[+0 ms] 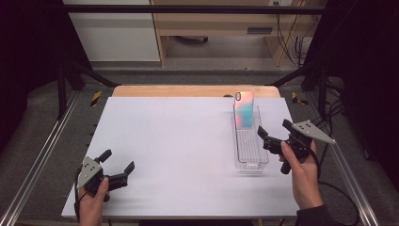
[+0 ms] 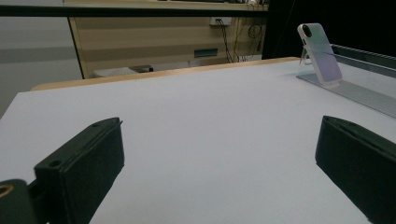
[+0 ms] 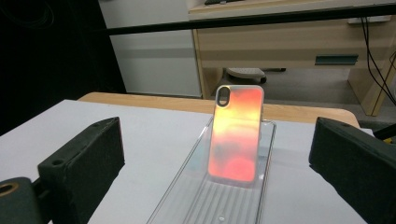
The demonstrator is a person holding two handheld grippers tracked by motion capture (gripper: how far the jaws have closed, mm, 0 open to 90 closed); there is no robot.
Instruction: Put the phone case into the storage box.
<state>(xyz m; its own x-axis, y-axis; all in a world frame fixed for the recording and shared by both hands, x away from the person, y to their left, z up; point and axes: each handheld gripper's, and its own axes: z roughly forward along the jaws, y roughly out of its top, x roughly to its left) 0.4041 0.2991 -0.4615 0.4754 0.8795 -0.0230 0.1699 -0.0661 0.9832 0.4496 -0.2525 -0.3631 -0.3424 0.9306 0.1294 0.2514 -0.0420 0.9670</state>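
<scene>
Two hand-held grippers are resting in my hands over the white counter (image 1: 179, 141), and I am placing everything against the clear tray (image 1: 249, 150) lying toward the right side of it. My right hand-held gripper (image 1: 276, 132) is hovering just to the right of the tray, about level with its middle, and its jaws are standing wide apart with nothing between them. In the right gripper view the two black jaws are framing the tray from either side, and the tray's ribbed floor (image 3: 219, 205) is running away from me between them.

A phone case (image 1: 244, 109) is standing upright at the far end of the tray, leaning back against the end wall, with its camera cut-out at the top left corner. Its back is glowing orange and pink in the right gripper view (image 3: 235, 135) and looking pale, pink and teal in the high view.

My left hand-held gripper (image 1: 119, 160) is sitting well to the left of the tray, near the counter's near edge, and it is pointing across toward the tray. Its jaws are also spread wide and are gripping nothing. In the left gripper view the phone case (image 2: 320, 55) is showing far off, propped on the tray (image 2: 369, 95), with bare counter lying between the jaws.
</scene>
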